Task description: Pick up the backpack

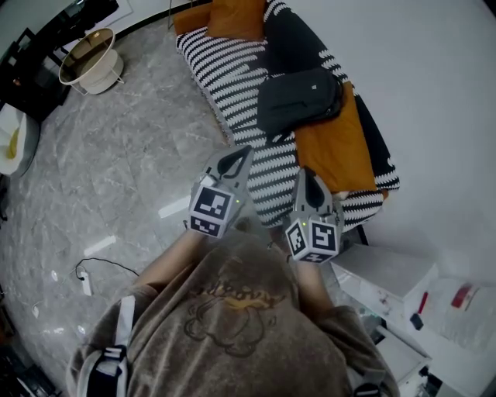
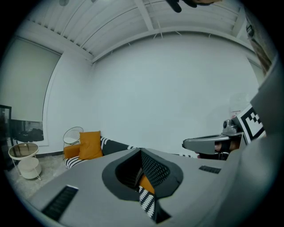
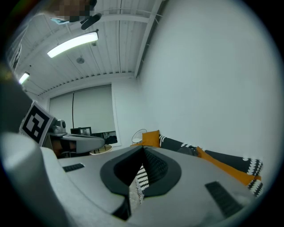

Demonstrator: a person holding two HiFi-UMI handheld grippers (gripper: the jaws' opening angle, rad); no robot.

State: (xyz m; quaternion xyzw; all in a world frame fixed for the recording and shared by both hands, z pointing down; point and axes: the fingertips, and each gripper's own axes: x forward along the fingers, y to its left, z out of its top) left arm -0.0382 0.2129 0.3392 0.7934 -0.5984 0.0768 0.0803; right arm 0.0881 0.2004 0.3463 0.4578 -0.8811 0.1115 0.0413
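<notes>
The dark grey backpack (image 1: pixel 298 101) lies flat on a sofa (image 1: pixel 232 77) with a black-and-white striped cover, resting partly against an orange cushion (image 1: pixel 333 147). Both grippers are held side by side just short of the sofa's near edge, pointing toward it. My left gripper (image 1: pixel 247 150) is shut with nothing in it, its tip over the striped cover below the backpack. My right gripper (image 1: pixel 304 171) is shut and empty too, close to the orange cushion. In the left gripper view the jaws (image 2: pixel 141 151) meet tip to tip; the right gripper view shows the same (image 3: pixel 143 149), with the backpack (image 3: pixel 188 150) small and distant.
A second orange cushion (image 1: pixel 239 15) sits at the sofa's far end. A round side table (image 1: pixel 90 58) stands on the grey marble floor at upper left. A white power strip with its cable (image 1: pixel 85 284) lies on the floor. White boxes and shelving (image 1: pixel 387 275) crowd the right.
</notes>
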